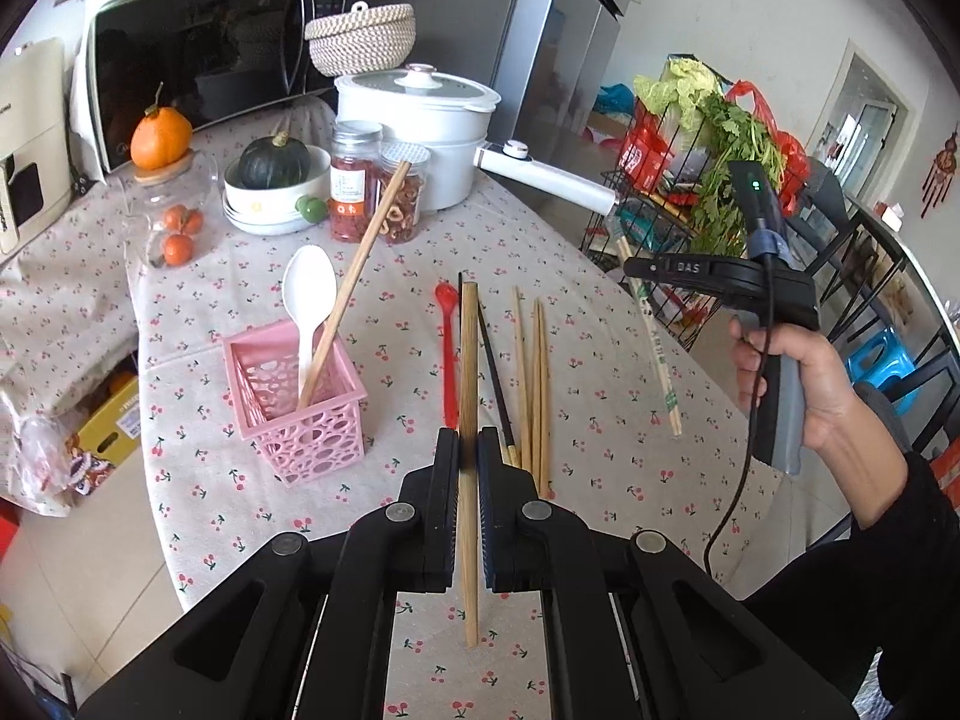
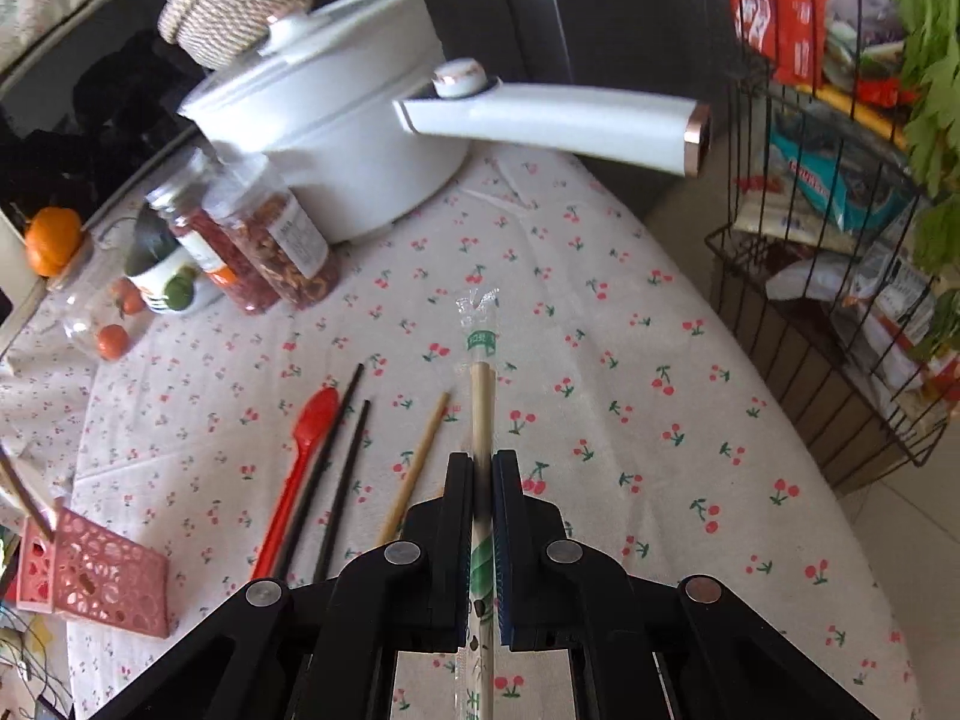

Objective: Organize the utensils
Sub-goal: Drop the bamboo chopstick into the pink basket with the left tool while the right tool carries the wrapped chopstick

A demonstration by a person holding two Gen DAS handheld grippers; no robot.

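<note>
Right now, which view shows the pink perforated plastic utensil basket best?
The left wrist view: the pink perforated plastic utensil basket stands whole, holding a white spoon and a wooden chopstick. The right wrist view catches it cropped at the left edge.

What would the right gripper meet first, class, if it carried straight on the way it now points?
Probably only the cherry-print tablecloth. The right gripper, shut on the plastic-wrapped disposable chopsticks, points along bare cloth. The white lidded pot and its long handle lie beyond, though depth is unclear.
</note>
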